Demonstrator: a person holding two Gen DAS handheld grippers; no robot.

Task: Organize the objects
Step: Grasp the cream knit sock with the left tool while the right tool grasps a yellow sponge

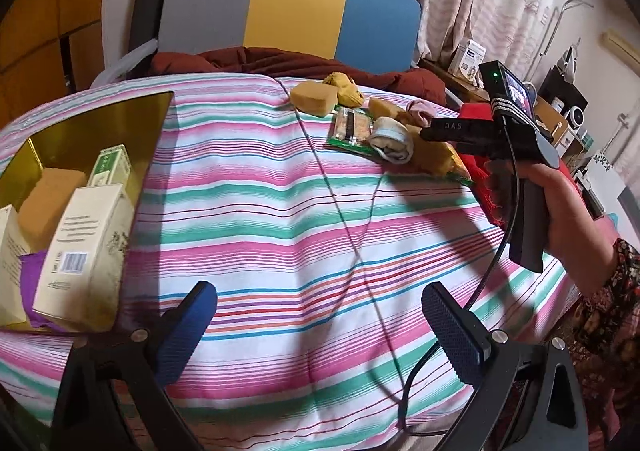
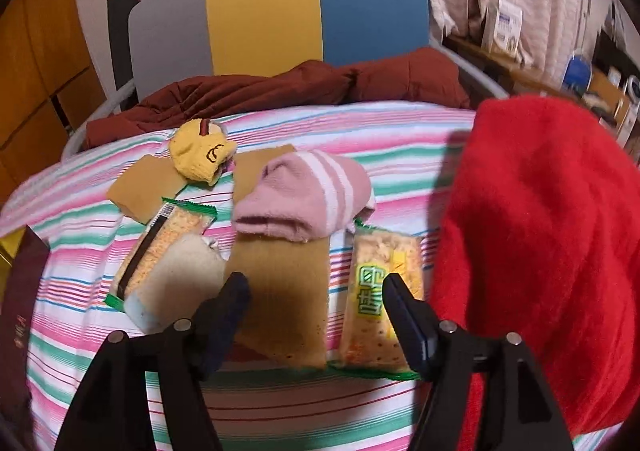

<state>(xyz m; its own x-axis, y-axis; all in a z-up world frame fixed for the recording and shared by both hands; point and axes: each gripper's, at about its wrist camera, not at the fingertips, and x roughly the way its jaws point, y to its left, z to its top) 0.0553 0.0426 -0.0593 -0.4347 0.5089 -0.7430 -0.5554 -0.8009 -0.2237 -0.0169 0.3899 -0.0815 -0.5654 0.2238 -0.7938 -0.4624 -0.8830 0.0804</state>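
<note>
hovering over the flat tan sponge slab (image 2: 280,283), our right gripper (image 2: 316,303) is wide apart, empty. our left gripper (image 1: 320,315) also gapes above the striped bedsheet (image 1: 280,211).

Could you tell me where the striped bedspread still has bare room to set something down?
The widest bare stretch of the striped bedspread lies between the gold box of cartons and the right gripper. Beyond it, it is crowded: sponges, cracker packs, rolled socks and a red cloth lie packed together.

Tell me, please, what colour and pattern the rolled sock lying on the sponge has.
The sock is pink with white stripes, clearest in the right wrist view.
</note>
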